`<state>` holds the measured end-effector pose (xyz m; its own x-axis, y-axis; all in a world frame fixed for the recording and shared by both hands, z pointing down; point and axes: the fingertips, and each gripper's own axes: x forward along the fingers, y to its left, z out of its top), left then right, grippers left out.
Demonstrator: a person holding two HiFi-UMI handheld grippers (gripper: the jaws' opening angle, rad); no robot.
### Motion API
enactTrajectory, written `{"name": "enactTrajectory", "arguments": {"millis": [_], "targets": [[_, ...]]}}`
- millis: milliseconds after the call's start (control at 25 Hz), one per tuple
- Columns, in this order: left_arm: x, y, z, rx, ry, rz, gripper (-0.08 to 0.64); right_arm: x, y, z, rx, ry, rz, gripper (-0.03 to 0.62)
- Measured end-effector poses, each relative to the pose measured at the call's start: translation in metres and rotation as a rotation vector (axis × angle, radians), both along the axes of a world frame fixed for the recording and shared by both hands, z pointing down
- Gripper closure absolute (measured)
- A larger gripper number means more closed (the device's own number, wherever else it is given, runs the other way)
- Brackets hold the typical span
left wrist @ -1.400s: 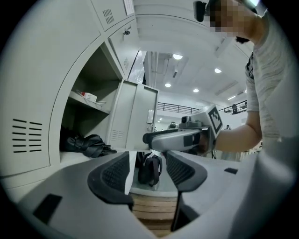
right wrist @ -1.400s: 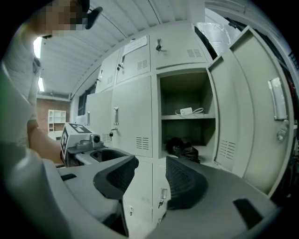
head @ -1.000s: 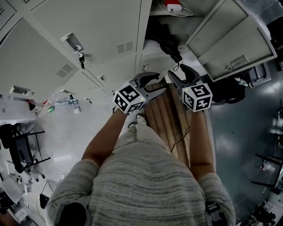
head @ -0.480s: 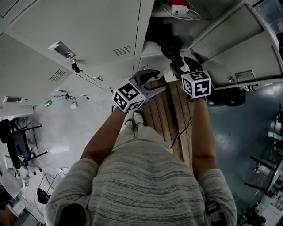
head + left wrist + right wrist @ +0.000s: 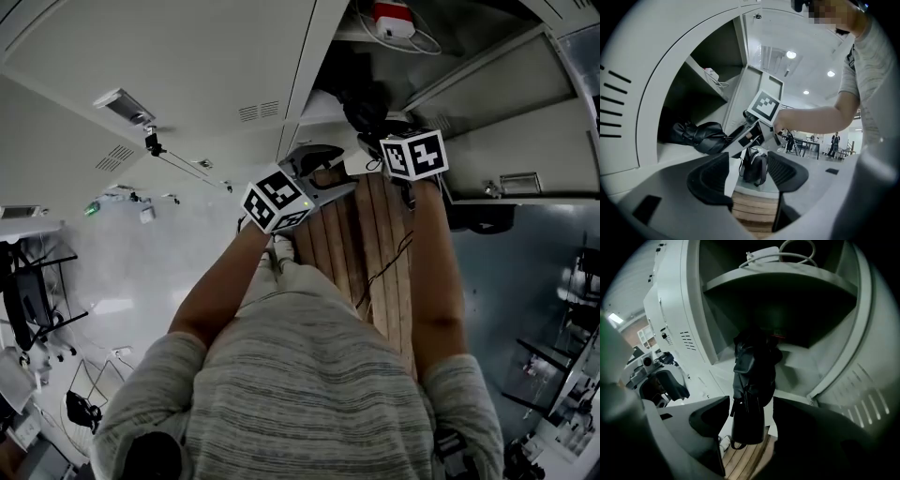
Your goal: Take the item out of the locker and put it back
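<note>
While your right gripper (image 5: 750, 416) points down into the open locker (image 5: 717, 319), its jaws have just been opening and now stand wide. The black bag (image 5: 752, 376) sits in the gap between them, but neither pad presses on it. The bag is soft and crumpled, with a slight leathery sheen and folds bunched along its top. It lies on the locker's lower shelf (image 5: 801, 366), and its smoother lower end droops over the front lip with a thin strap loop dangling below. From your left gripper view it reads as a dark, rumpled bundle stretched along the shelf, with the right gripper's tips at its near end. Your left gripper (image 5: 747, 171) is held level beside the locker, jaws apart with nothing between them. You are standing at a wooden bench (image 5: 375, 244).
</note>
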<state>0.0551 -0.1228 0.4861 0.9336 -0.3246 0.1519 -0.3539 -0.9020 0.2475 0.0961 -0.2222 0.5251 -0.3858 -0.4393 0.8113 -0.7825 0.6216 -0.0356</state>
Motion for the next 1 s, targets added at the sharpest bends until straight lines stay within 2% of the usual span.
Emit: {"name": "enactTrajectory", "arguments": {"millis": [240, 560, 800, 1000], "targets": [[0.001, -0.011, -0.004, 0.008, 0.009, -0.002, 0.31, -0.005, -0.004, 0.019, -0.052, 0.01, 0.016, 0.318], [-0.003, -0.017, -0.005, 0.007, 0.008, 0.0, 0.31, -0.01, -0.015, 0.039, -0.095, -0.033, 0.072, 0.318], [-0.011, -0.02, -0.007, 0.012, 0.009, -0.007, 0.31, -0.013, -0.017, 0.043, -0.101, -0.051, 0.081, 0.322], [-0.016, -0.024, -0.013, 0.033, 0.026, -0.022, 0.31, -0.015, -0.018, 0.042, -0.056, -0.083, 0.087, 0.368]]}}
